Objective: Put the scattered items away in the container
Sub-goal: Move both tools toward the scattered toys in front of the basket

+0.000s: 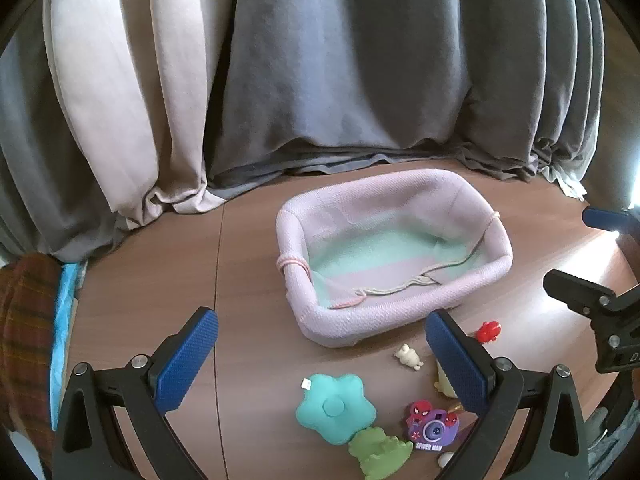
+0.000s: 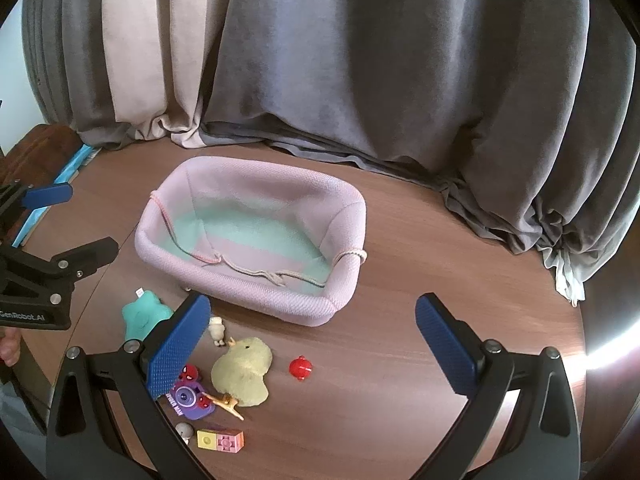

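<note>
A pink fabric basket [image 1: 404,322] with a teal and pink lining stands on the wooden table, with no toy in it; it also shows in the right wrist view [image 2: 260,294]. In front of it lie scattered toys: a teal star cushion [image 1: 335,408] [image 2: 140,316], a green frog [image 1: 378,450], a purple Spider-Man toy camera [image 1: 432,428] [image 2: 188,398], a small cream figure [image 1: 408,356] [image 2: 217,328], a red toy [image 1: 489,331] [image 2: 301,368], a yellow plush chick [image 2: 244,368] and a yellow-pink block [image 2: 220,439]. My left gripper [image 1: 320,356] is open above the toys. My right gripper [image 2: 312,348] is open above them too.
Grey and beige curtains [image 1: 340,80] hang behind the table and pool on its far edge. A blue item [image 1: 66,320] and a plaid cloth [image 1: 24,340] lie at the left edge. Bright sunlight falls on the table's right side [image 2: 592,352].
</note>
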Action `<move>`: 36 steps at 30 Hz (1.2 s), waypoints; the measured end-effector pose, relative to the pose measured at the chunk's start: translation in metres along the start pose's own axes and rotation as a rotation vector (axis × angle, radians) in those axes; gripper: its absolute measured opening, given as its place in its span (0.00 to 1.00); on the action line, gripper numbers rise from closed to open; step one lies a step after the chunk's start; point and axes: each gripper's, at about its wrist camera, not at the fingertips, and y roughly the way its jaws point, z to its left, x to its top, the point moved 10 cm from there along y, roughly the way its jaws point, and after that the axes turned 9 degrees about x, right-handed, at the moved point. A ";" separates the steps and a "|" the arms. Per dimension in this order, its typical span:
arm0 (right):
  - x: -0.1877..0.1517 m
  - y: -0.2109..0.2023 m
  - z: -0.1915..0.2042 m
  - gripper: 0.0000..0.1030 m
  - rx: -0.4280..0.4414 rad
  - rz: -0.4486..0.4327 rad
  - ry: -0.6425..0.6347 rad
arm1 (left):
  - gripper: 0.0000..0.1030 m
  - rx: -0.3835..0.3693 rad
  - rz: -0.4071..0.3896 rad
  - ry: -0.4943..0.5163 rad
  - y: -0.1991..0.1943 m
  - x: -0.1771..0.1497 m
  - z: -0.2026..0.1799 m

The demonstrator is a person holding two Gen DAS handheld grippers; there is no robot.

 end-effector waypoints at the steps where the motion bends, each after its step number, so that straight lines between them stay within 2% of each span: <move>1: -0.002 0.000 0.000 0.99 0.000 0.004 -0.005 | 1.00 0.001 0.001 0.000 0.000 -0.002 0.000; 9: -0.023 0.006 0.000 0.99 -0.009 0.037 -0.009 | 1.00 0.009 0.009 0.006 0.002 -0.018 0.000; 17: -0.036 0.009 0.002 0.99 -0.005 0.038 0.002 | 1.00 0.027 0.019 0.026 0.006 -0.036 -0.003; 36: -0.065 0.004 0.011 0.99 0.021 0.021 0.030 | 1.00 0.054 0.026 -0.001 0.006 -0.075 0.002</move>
